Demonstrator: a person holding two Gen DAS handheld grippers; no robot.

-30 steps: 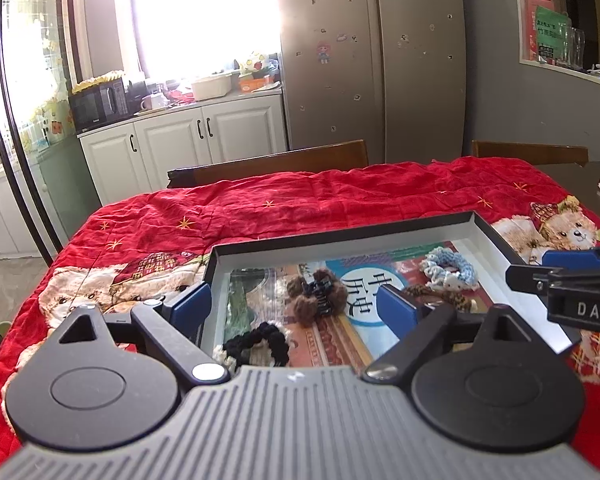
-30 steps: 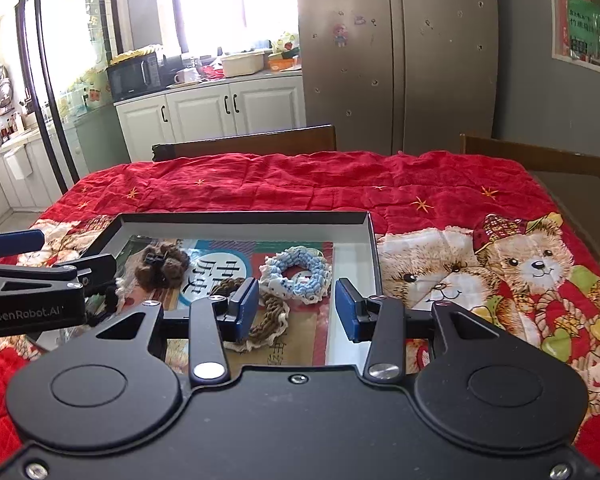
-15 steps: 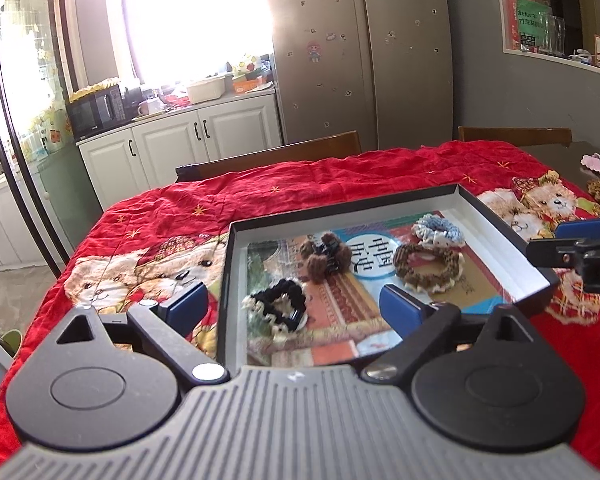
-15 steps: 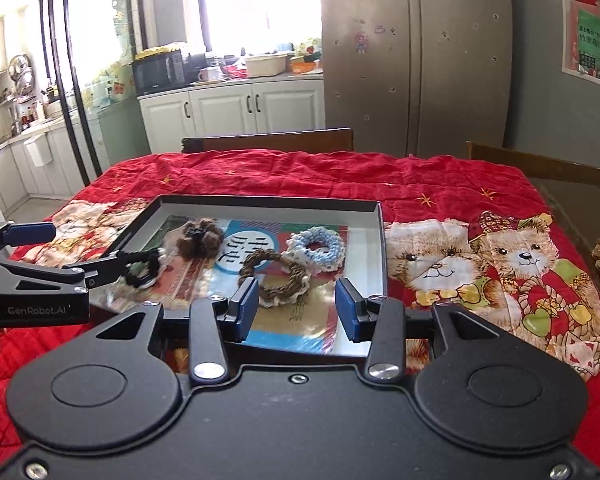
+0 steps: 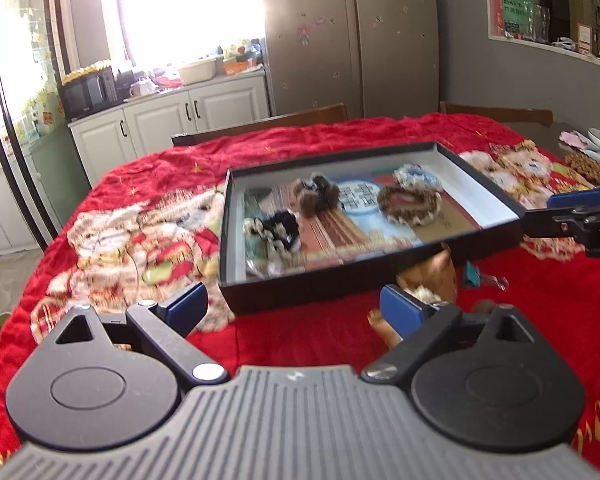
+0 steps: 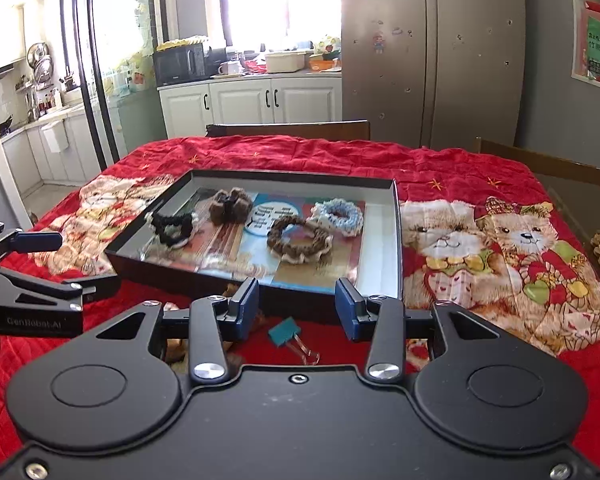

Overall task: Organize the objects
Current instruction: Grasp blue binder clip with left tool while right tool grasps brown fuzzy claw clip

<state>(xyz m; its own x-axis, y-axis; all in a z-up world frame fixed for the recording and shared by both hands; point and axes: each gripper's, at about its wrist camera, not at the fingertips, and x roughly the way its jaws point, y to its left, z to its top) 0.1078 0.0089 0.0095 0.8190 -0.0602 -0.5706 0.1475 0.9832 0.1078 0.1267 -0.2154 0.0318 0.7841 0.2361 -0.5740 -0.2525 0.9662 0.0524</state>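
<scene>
Lying on the red bear-print cloth [image 6: 480, 184] that covers the bench, a black tray [image 6: 256, 174] holds four hair pieces: a black scrunchie [image 6: 172, 226] at the left, a brown fuzzy clip [image 6: 230, 206] behind it, a brown scrunchie [image 6: 300, 240] near the middle and a blue scrunchie [image 6: 338, 216] at the right. None of them touches a neighbour, apart from the brown and blue ones, which sit just beside each other. The left gripper [image 5: 292, 306] hovers short of the tray's near wall, fingers spread wide with nothing between them. The right gripper [image 6: 296, 306] hangs likewise, fingers parted and empty. A teal binder clip [image 6: 290, 338] lies on the cloth between the right fingers and the tray. Brown furry bits [image 5: 428, 276] sit near the tray's front corner. Chairs [image 6: 292, 130] stand behind the bench.
</scene>
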